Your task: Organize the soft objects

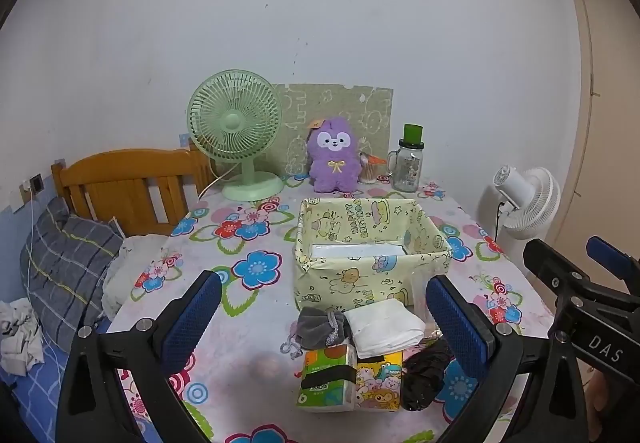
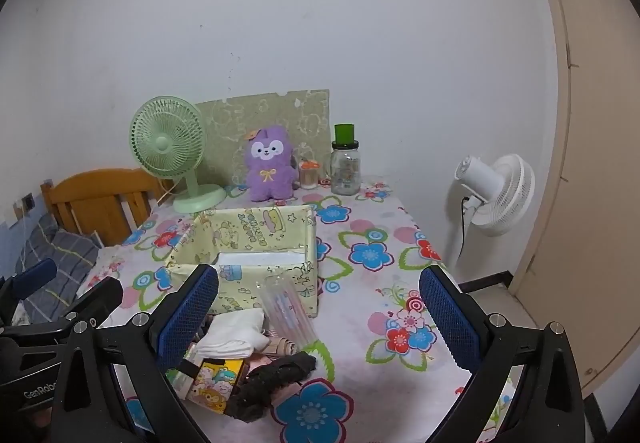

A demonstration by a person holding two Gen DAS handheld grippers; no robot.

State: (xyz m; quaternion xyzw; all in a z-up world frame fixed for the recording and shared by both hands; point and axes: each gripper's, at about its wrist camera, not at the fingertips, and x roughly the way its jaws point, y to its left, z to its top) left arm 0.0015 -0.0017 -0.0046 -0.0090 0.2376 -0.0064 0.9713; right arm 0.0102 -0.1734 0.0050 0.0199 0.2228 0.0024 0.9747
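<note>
A pile of soft things lies on the flowered table in front of a pale yellow fabric box (image 1: 372, 275) (image 2: 244, 243): a grey drawstring pouch (image 1: 320, 327), folded white cloth (image 1: 386, 327) (image 2: 236, 331), cartoon tissue packs (image 1: 348, 379) (image 2: 212, 379) and a black mesh item (image 1: 424, 375) (image 2: 272, 379). A clear plastic tube (image 2: 286, 313) leans by the box. My left gripper (image 1: 324, 317) is open, its jaws on either side of the pile. My right gripper (image 2: 320, 317) is open, with the pile at its left finger. A purple plush (image 1: 335, 155) (image 2: 270, 163) sits at the back.
A green desk fan (image 1: 236, 131) (image 2: 172, 151), a patterned board, a glass jar with a green lid (image 1: 408, 163) (image 2: 345, 163) and a small cup stand along the back wall. A white floor fan (image 1: 524, 199) (image 2: 496, 195) stands at the right, a wooden bed and pillow (image 1: 68, 263) at the left.
</note>
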